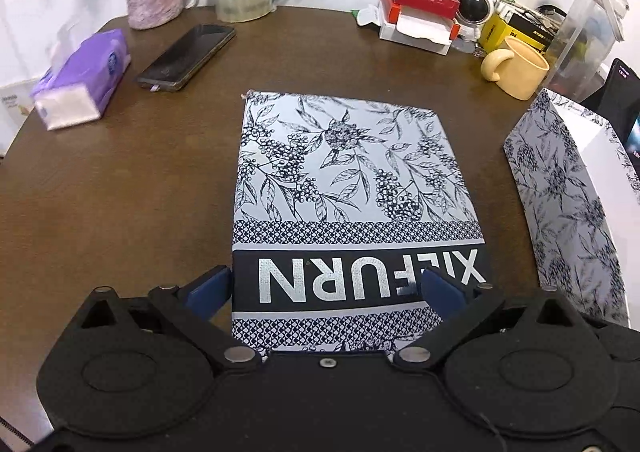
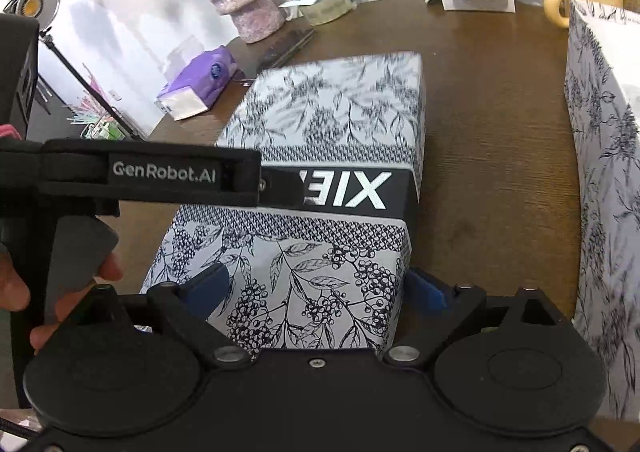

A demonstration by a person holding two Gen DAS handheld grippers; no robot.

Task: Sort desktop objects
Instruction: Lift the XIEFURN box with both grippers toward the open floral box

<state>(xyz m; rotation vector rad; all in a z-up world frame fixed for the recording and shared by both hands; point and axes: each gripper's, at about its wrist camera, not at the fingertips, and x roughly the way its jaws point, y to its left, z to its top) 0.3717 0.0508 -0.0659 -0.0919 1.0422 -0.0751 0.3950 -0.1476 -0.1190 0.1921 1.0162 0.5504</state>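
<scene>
Left claw [image 1: 326, 288]: wide open, its blue fingers [image 1: 208, 292] set either side of the near end of the patterned box [image 1: 352, 187]; the left finger looks just beside the box edge, the right one overlaps the top face, and whether either touches cannot be told.
Right claw [image 2: 320, 288]: open about as wide as the box, one blue finger at each side of its near face; whether it grips yet cannot be told.
Patterned box: lies flat mid-counter [image 1: 120, 191], printed band across its near part, both claws at its near end.
Box lid [image 1: 568, 195]: the matching piece stands on edge just right of the box, apart from it.
Handling: likely stiff, light cardboard with a smooth printed skin, so it may slip; thin walls could dent under a hard squeeze.
Hold: best taken across the side walls near the corners, where the card is stiffest.
Hand [image 2: 24, 292]: a person's fingers hold the left claw's handle at the left edge of the right wrist view.
</scene>
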